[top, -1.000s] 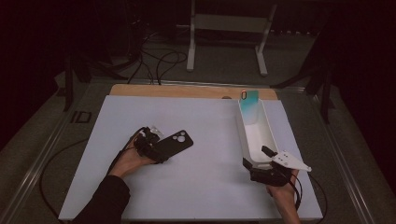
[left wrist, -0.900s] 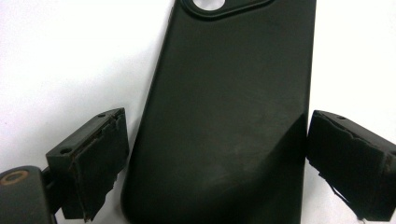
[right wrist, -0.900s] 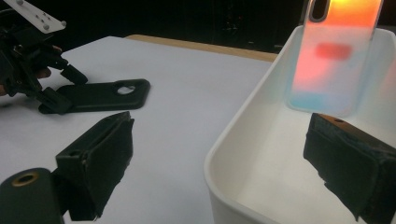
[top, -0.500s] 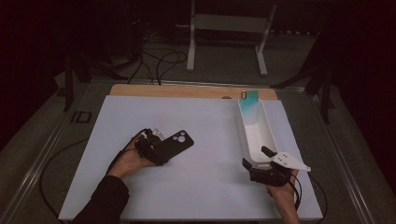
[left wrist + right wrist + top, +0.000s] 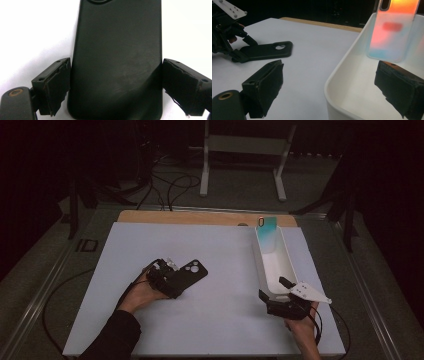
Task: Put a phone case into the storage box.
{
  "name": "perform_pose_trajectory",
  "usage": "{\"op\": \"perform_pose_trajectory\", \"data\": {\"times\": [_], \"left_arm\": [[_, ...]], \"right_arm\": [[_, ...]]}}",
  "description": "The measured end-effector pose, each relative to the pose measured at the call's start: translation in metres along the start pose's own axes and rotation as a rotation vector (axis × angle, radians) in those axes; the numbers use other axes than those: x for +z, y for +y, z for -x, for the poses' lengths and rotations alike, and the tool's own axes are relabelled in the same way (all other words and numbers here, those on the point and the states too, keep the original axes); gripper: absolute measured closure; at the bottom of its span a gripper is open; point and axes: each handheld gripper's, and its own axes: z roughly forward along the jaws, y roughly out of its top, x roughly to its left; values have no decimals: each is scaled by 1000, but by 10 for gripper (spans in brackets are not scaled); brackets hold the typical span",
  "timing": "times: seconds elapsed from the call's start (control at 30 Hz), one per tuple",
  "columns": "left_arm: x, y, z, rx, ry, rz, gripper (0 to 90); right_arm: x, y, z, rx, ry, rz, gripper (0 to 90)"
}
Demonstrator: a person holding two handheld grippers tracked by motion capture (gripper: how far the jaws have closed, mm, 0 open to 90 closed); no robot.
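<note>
Left gripper view cuts off the black case (image 5: 116, 57) at its top edge. High view: the case lies flat on the white worktop (image 5: 225, 270), long axis running up-right away from the left hand-held gripper (image 5: 167, 279), whose jaws bracket its near end. The right hand-held gripper (image 5: 280, 296) stands wide, straddling the tray (image 5: 257, 255) wall. A translucent case (image 5: 393, 27) leans upright in the tray.

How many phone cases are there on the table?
2. A black phone case lies flat on the white table, between the jaws of the left gripper. A colourful phone case leans at the far end of the white tray. None seems hidden.
</note>
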Motion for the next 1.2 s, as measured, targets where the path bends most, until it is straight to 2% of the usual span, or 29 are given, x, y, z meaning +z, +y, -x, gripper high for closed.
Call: {"op": "perform_pose_trajectory", "data": {"times": [0.37,0.7,0.77,0.8,0.93,0.97,1.0,1.03,1.2], "left_arm": [[4,1,0,-13,11,26,79],[1,2,3,-21,24,18,148],[0,1,4,-25,26,32,153],[0,0,5,-40,16,50,156],[-1,0,6,-46,16,62,160],[-3,0,9,-57,16,97,160],[-4,1,10,-58,8,105,161],[-8,1,13,-55,23,130,160],[-16,1,17,-64,28,170,159]], "right_arm": [[1,0,-1,-6,3,-4,83],[0,3,-4,-6,10,-1,84],[1,4,-6,-5,15,-4,84],[1,4,-6,-8,17,-5,83],[1,5,-7,-8,23,-8,83],[1,5,-7,-8,23,-8,83],[1,7,-8,-3,27,-8,83],[1,8,-8,2,32,-12,87],[4,11,-7,21,44,-40,91]]}}
